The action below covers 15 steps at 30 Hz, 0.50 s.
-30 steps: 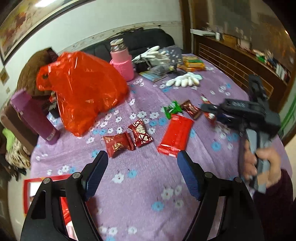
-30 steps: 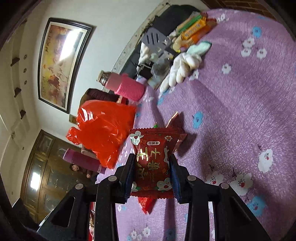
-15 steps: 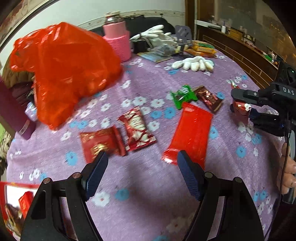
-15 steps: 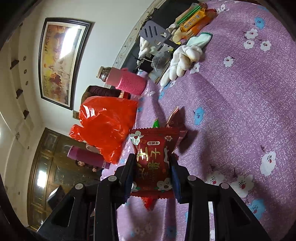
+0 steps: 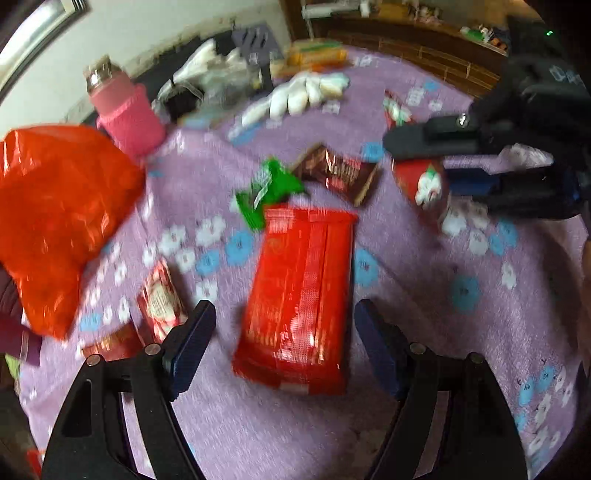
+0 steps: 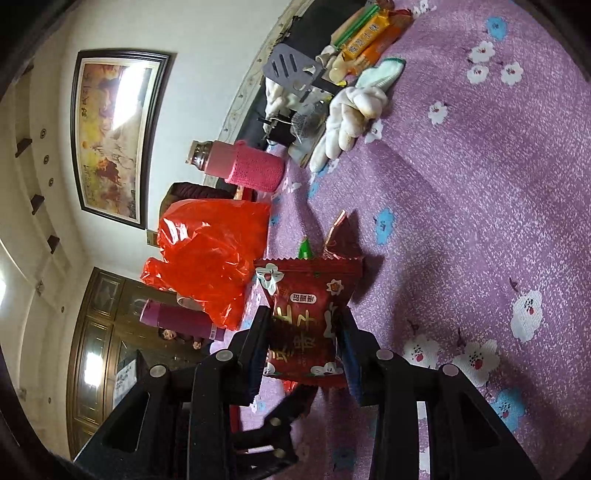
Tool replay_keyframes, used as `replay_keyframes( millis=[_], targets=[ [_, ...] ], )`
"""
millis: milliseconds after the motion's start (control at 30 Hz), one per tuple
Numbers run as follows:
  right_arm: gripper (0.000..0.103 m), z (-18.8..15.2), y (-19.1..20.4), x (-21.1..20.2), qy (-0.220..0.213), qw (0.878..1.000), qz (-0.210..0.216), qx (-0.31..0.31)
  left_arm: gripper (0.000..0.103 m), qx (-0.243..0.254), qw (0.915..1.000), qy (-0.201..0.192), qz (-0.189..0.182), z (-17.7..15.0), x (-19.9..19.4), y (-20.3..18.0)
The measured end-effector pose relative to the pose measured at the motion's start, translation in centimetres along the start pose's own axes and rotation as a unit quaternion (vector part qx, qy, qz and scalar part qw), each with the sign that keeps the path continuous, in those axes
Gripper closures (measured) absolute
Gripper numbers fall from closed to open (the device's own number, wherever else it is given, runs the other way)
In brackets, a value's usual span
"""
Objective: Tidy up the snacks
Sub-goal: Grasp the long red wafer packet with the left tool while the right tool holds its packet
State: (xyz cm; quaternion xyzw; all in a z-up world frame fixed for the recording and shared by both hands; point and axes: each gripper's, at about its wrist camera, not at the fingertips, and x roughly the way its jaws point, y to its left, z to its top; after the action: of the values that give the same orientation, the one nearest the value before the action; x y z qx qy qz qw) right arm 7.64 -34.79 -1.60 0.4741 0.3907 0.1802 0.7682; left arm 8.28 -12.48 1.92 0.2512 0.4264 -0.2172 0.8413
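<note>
My left gripper (image 5: pixel 284 343) is open, its fingers on either side of the near end of a long red snack pack (image 5: pixel 299 291) lying on the purple flowered tablecloth (image 5: pixel 461 332). A green packet (image 5: pixel 267 190) and a brown packet (image 5: pixel 338 171) lie just beyond it. Two small red packets (image 5: pixel 160 306) lie at the left. My right gripper (image 6: pixel 303 347) is shut on a small red date packet (image 6: pixel 306 317), held above the cloth; it also shows at the right of the left wrist view (image 5: pixel 424 184).
A red plastic bag (image 5: pixel 55 214) sits at the left. A pink-sleeved bottle (image 5: pixel 125 114), white gloves (image 5: pixel 303 96), a spatula (image 6: pixel 291 70) and biscuit packs (image 6: pixel 369 33) lie at the far side. A purple bottle (image 6: pixel 177 321) stands behind the bag.
My left gripper has moved forward and right, so the long red pack now lies between its fingers. The right gripper still holds its packet, nearly still.
</note>
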Motion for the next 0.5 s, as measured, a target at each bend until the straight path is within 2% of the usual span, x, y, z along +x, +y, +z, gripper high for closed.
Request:
replay_keyframes(
  millis=[167,200,233,267,300,367,500],
  targets=[
    [0.065,-0.1,0.1,0.4,0.005,1.0,-0.001,-0.004,0.024,-0.062,0.9963,0.008,-0.058,0.1,0.9,2.2],
    [0.065,-0.1,0.1,0.5,0.008,1.0,-0.002,-0.003,0.029,-0.069,0.9952,0.005,-0.068,0.0,1.0,2.4],
    [0.065,-0.1,0.1,0.6,0.009,1.0,-0.004,-0.003,0.039,-0.069,0.9948,0.001,-0.076,-0.1,0.9,2.2],
    [0.065,0.0,0.1,0.7,0.009,1.0,-0.004,-0.003,0.046,-0.064,0.9943,-0.004,-0.085,-0.1,0.7,1.9],
    [0.065,0.0,0.0,0.7,0.009,1.0,-0.004,-0.001,0.052,-0.058,0.9946,-0.007,-0.085,-0.1,0.5,1.5],
    [0.065,0.0,0.0,0.8,0.009,1.0,-0.005,-0.001,0.053,-0.05,0.9962,-0.009,-0.071,-0.1,0.2,0.7],
    [0.065,0.1,-0.1,0.8,0.009,1.0,-0.008,-0.001,0.055,-0.068,0.9946,-0.012,-0.077,-0.8,-0.2,0.6]
  ],
)
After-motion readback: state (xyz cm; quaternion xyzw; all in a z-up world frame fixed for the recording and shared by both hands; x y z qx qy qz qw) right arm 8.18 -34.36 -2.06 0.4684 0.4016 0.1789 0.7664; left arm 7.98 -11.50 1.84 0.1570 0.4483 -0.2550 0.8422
